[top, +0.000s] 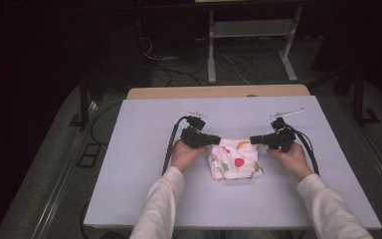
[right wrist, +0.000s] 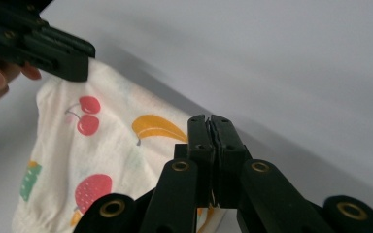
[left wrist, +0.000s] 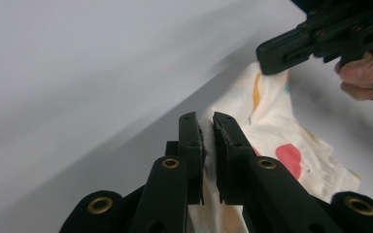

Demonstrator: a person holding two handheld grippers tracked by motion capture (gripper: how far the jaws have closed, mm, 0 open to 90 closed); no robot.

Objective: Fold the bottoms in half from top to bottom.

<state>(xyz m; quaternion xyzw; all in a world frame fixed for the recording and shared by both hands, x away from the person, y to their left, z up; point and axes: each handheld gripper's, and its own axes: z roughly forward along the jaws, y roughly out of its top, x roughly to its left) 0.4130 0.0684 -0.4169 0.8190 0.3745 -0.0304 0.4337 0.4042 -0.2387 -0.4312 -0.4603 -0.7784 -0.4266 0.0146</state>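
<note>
A white cloth (top: 235,158) printed with fruit hangs folded between both grippers, its lower part resting on the pale table (top: 144,189). My left gripper (top: 218,140) is shut on the cloth's left top corner; in the left gripper view the fabric (left wrist: 281,141) is pinched between the jaws of the left gripper (left wrist: 209,130). My right gripper (top: 253,140) is shut on the right top corner; the right gripper view shows the cloth (right wrist: 102,160) with cherries, a banana and a strawberry running into the closed jaws of the right gripper (right wrist: 210,127). Each gripper view also shows the other gripper farther off.
A wooden board edge (top: 219,91) lies along the table's far side. Two small white strips (top: 286,113) rest near the back of the table. Cables and metal frame legs (top: 211,50) stand on the floor beyond. Bare table surface extends left, right and in front of the cloth.
</note>
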